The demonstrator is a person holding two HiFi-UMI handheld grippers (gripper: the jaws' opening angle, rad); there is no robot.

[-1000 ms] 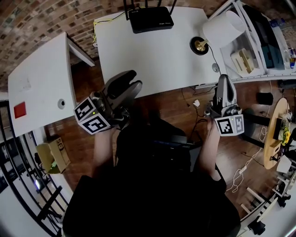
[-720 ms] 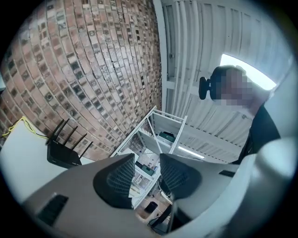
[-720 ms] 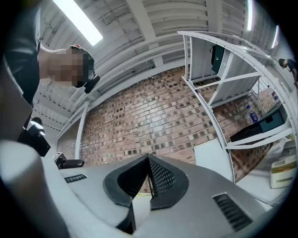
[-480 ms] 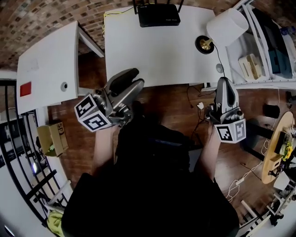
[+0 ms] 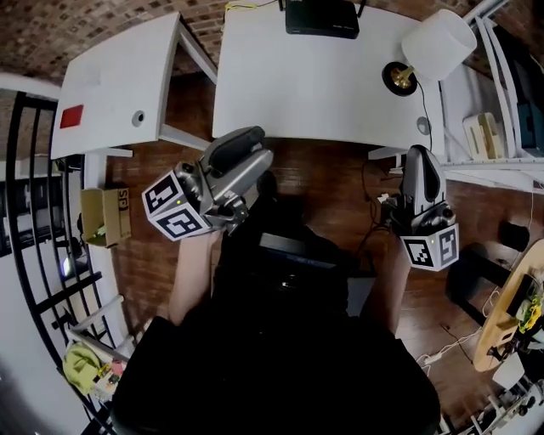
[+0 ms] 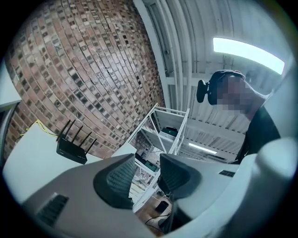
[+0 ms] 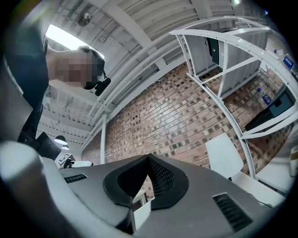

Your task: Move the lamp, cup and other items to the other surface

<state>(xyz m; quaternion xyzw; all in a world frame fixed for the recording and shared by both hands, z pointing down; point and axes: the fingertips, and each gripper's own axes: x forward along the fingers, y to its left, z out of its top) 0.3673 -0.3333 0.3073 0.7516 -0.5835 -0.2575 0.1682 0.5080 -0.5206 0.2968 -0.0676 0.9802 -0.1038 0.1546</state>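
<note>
While one lamp (image 5: pixel 435 47) stood on the far right corner of the big table (image 5: pixel 297 93), one router (image 5: pixel 321 17) sat at its back edge. A second table (image 5: pixel 119 81) stood to the left. Both grippers hung short of the big table, the left gripper (image 5: pixel 248 146) spread and empty, the right gripper (image 5: pixel 422 155) pressed together and empty.

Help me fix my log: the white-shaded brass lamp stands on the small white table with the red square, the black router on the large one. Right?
No: the head view shows the white-shaded brass lamp on the large white table, with the black router.
</note>
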